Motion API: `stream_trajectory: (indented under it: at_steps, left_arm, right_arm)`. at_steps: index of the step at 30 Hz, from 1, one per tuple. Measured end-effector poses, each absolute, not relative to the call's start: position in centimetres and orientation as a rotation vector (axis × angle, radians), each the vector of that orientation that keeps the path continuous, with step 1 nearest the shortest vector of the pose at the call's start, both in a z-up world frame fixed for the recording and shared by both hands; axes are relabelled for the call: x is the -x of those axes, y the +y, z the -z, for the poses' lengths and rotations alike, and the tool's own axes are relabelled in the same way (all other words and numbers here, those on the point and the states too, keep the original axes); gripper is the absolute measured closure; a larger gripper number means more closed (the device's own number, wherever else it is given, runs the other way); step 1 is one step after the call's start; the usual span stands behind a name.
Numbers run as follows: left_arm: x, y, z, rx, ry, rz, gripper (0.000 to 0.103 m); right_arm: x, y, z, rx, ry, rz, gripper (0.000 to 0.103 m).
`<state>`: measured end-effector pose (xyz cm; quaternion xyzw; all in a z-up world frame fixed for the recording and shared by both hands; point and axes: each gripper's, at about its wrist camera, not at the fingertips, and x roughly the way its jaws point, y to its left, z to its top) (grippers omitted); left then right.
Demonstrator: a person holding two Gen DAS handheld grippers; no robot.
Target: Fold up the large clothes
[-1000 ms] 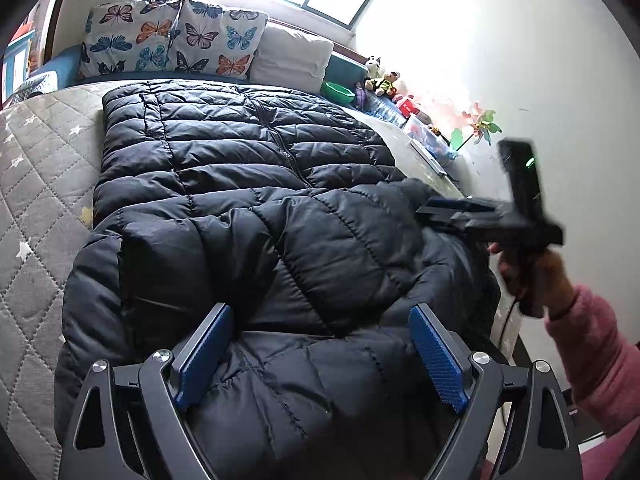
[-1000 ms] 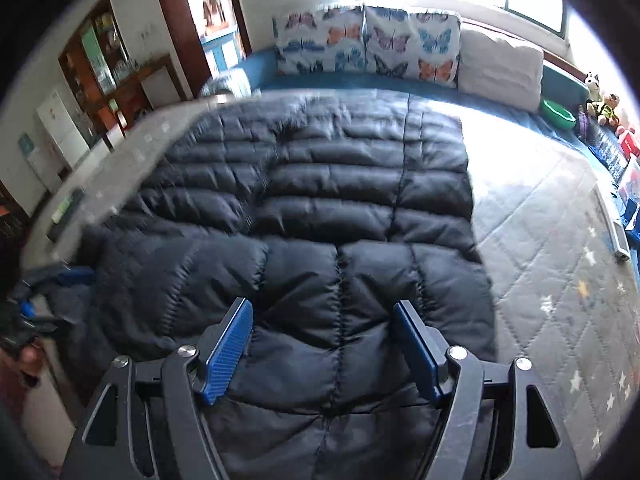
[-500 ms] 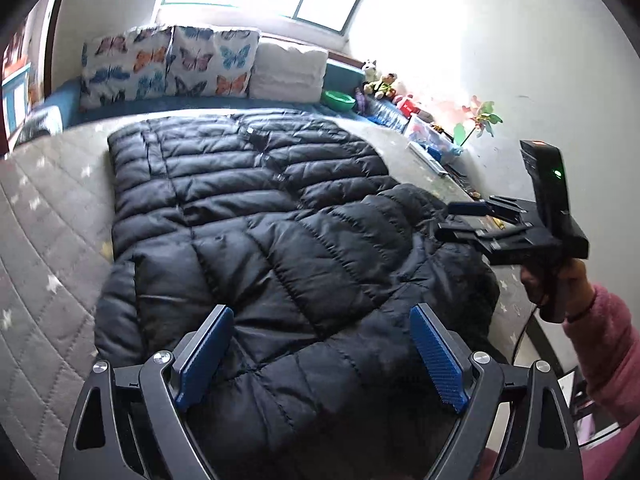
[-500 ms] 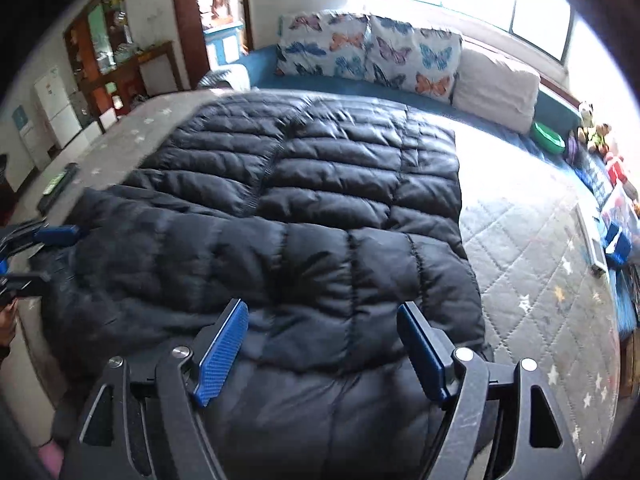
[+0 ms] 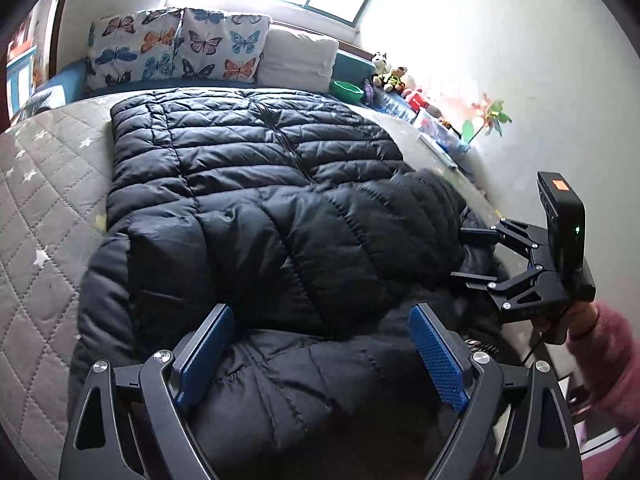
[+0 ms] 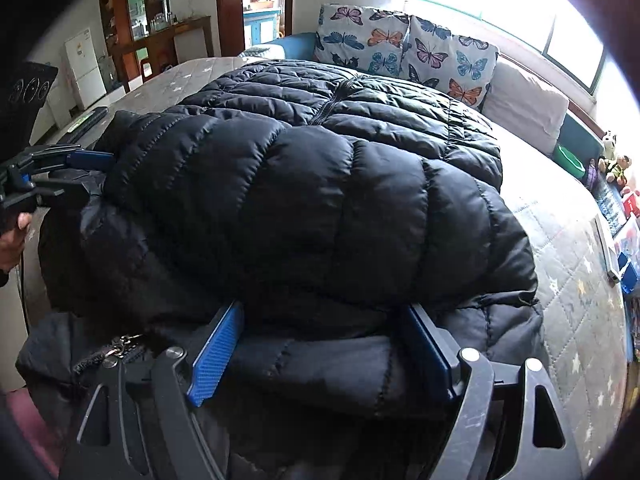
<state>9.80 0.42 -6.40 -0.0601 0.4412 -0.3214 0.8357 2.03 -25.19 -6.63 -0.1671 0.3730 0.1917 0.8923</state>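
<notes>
Black quilted nylon is filling both views: the puffer jacket (image 5: 256, 208) is lying spread ahead of the grippers on the star-stitched mattress (image 5: 36, 184), its near end doubled back. Left gripper (image 5: 320, 356) is hovering wide open above the folded edge; right gripper (image 6: 320, 348), also open, is straddling the puffy fold, likely to pinch it.

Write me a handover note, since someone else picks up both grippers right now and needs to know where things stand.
Left gripper: open, over the near end of the black puffer jacket.
Right gripper: open, jaws either side of the near folded edge, not clamped.
Jacket lies on the grey quilted mattress, far end flat toward the butterfly pillows.
Done: near part folded over the middle.
Left: probably one more fold, then flatten.
</notes>
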Motion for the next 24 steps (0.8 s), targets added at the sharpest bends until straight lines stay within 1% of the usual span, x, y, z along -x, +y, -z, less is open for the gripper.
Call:
stream_trajectory:
  at_steps: [5, 8, 11, 13, 16, 20, 24]
  left_arm:
    - [-9.6, 0.6, 3.4, 0.061, 0.844, 0.657, 0.008]
    - [-11.4, 0.9, 3.8, 0.077, 0.873, 0.640, 0.008]
    - [-13.1, 1.9, 5.5, 0.153, 0.933, 0.642, 0.008]
    - [-13.5, 2.4, 6.4, 0.205, 0.944, 0.664, 0.008]
    - [-13.7, 2.4, 6.8, 0.213, 0.951, 0.666, 0.008]
    - [-11.3, 1.1, 4.6, 0.077, 0.913, 0.645, 0.008]
    - [-6.3, -0.6, 2.8, -0.068, 0.849, 0.748, 0.008]
  right_arm:
    - [-2.3, -26.0, 3.2, 0.327, 0.710, -0.392, 0.015]
    - [-4.3, -26.7, 2.6, 0.302, 0.719, -0.367, 0.015]
    - [-6.9, -27.8, 4.1, 0.254, 0.776, -0.345, 0.015]
    - [-8.2, -28.2, 5.9, 0.214, 0.835, -0.364, 0.012]
    - [-8.0, -28.5, 6.9, 0.213, 0.806, -0.370, 0.010]
    - [-6.4, -28.1, 5.4, 0.231, 0.806, -0.326, 0.010]
    - [-2.4, -28.4, 3.2, 0.270, 0.728, -0.344, 0.010]
